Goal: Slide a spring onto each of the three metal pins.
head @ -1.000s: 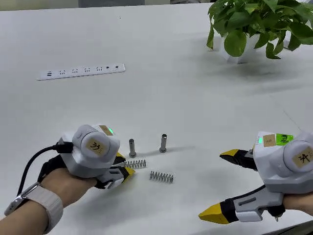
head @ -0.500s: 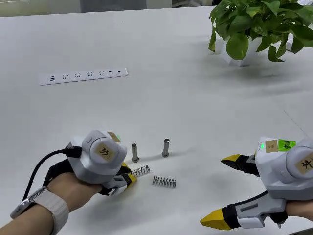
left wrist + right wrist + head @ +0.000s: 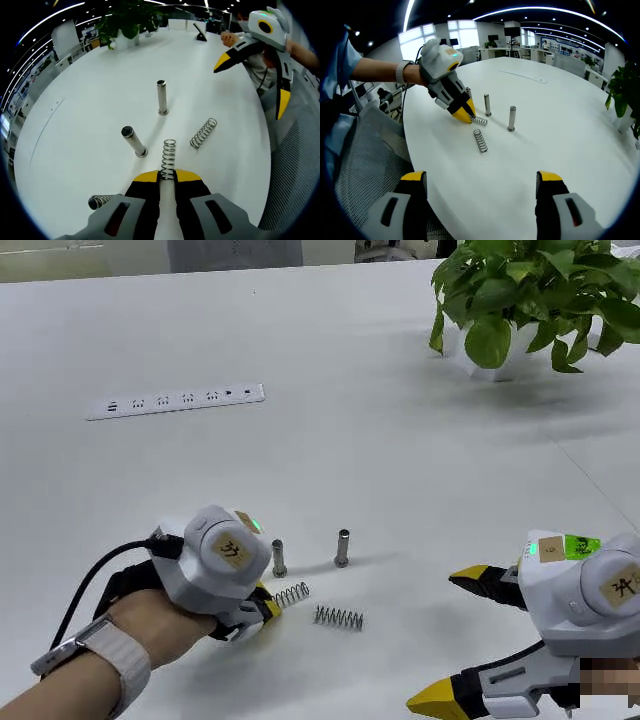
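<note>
White power strip (image 3: 175, 400) and plant (image 3: 520, 285) lie well beyond gripped spring (image 3: 291, 593).

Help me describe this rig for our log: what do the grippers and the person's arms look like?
Both have rounded white-grey housings, black jaws with yellow tips and a hand-marked tan sticker. The left gripper has a green light and a black cable; the right gripper bears a green label. The left wrist wears a watch with a pale band; the sleeve is light blue.
</note>
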### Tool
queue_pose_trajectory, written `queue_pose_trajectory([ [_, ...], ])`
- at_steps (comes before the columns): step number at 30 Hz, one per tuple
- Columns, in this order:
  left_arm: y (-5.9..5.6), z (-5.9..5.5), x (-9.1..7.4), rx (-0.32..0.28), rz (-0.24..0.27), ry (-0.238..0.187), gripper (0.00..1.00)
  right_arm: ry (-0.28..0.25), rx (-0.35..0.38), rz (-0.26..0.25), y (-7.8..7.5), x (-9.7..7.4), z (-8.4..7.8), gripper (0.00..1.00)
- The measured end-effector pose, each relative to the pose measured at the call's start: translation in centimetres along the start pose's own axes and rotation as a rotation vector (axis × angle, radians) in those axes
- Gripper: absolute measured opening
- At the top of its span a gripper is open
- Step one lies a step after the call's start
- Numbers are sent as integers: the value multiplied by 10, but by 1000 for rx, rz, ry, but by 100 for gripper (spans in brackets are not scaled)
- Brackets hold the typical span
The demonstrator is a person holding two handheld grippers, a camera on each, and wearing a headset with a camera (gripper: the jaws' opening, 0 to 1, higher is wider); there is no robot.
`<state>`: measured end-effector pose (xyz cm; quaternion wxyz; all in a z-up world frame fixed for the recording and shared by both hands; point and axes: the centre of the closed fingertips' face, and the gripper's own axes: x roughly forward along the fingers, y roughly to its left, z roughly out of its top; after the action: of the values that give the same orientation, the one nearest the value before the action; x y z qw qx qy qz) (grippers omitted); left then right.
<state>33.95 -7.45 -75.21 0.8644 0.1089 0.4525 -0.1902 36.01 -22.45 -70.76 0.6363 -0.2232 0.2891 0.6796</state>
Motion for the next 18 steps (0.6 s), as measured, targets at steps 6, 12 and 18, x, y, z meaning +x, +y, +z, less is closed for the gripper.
queue_pose_trajectory([
  [6, -2, -3, -1, -41, 4, -12, 9, -23, 5, 7, 7, 3, 8, 91],
  [12, -8, -6, -4, -66, 16, -46, 9, -20, 3, 17, 12, 6, 7, 90],
  [18, -15, -9, -7, -105, 8, -81, 9, -16, -2, 23, 16, 7, 7, 90],
])
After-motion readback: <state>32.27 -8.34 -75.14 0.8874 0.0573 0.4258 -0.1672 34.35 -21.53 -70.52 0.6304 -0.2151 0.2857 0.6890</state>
